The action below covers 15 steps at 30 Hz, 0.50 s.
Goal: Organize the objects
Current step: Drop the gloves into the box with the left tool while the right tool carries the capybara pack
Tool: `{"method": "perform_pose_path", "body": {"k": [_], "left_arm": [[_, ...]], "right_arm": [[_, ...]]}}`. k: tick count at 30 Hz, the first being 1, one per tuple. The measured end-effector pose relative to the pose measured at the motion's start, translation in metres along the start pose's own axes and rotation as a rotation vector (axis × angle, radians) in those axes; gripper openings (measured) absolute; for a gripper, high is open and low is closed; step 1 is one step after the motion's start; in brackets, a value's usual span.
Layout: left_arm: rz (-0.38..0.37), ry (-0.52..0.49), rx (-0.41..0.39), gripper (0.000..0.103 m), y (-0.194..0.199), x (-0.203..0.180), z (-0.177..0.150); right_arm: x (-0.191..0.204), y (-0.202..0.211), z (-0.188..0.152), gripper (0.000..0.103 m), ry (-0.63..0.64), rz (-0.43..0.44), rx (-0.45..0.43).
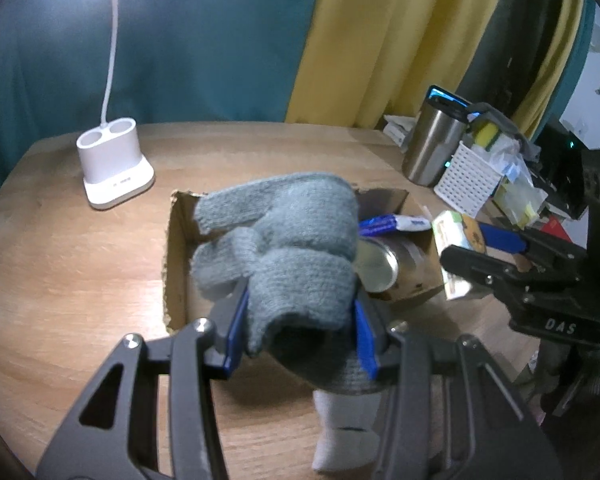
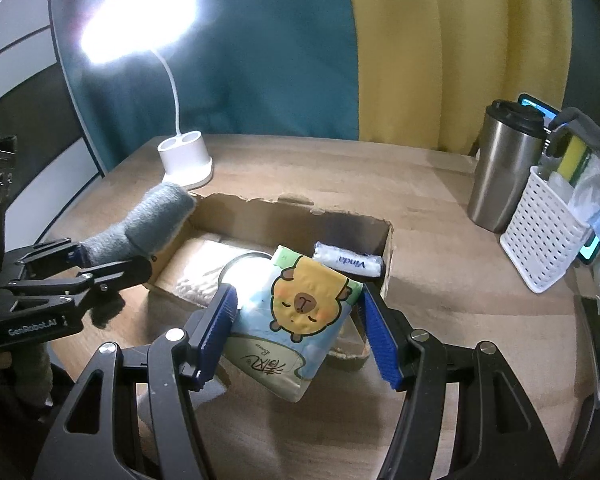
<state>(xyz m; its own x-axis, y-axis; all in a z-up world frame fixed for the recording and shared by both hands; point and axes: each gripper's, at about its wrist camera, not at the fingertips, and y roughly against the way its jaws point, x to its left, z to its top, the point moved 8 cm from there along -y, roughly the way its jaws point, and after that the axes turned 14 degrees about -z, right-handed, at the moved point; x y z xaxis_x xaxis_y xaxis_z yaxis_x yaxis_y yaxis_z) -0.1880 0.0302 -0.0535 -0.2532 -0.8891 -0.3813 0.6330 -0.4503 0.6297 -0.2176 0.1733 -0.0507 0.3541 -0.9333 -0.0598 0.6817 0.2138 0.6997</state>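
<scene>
Two items already lie in the cardboard box (image 2: 384, 240): a tin can (image 1: 376, 268) and a Vinda tissue pack (image 2: 346, 260). Left gripper (image 1: 300, 332) clamps grey gloves (image 1: 284, 232), right gripper (image 2: 300, 328) grips a capybara tissue pack (image 2: 296, 312), both at the box's six o'clock edge, unplaced.

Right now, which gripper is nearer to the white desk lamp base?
Left. The left gripper, holding a grey glove, is on the side of the cardboard box towards the lamp base; the right gripper is further away.

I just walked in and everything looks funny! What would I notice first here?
Probably the fuzzy grey glove, squeezed in the left gripper above the cardboard box. Next, the tissue pack with a sleepy cartoon animal, pinched in the right gripper at the box's near edge. Behind them a white desk lamp glares brightly.
</scene>
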Motion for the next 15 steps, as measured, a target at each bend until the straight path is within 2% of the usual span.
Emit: {"method": "perform_pose_path", "body": {"k": [9,15], "left_arm": [[0.009,0.054,0.044,0.046,-0.024,0.024,0.004],[0.068,0.094,0.067,0.047,-0.035,0.046,0.003]], "right_arm": [[0.004,-0.014,0.009,0.066,0.005,0.01,0.014],[0.003,-0.024,0.011,0.066,0.001,0.016,0.03]]}}
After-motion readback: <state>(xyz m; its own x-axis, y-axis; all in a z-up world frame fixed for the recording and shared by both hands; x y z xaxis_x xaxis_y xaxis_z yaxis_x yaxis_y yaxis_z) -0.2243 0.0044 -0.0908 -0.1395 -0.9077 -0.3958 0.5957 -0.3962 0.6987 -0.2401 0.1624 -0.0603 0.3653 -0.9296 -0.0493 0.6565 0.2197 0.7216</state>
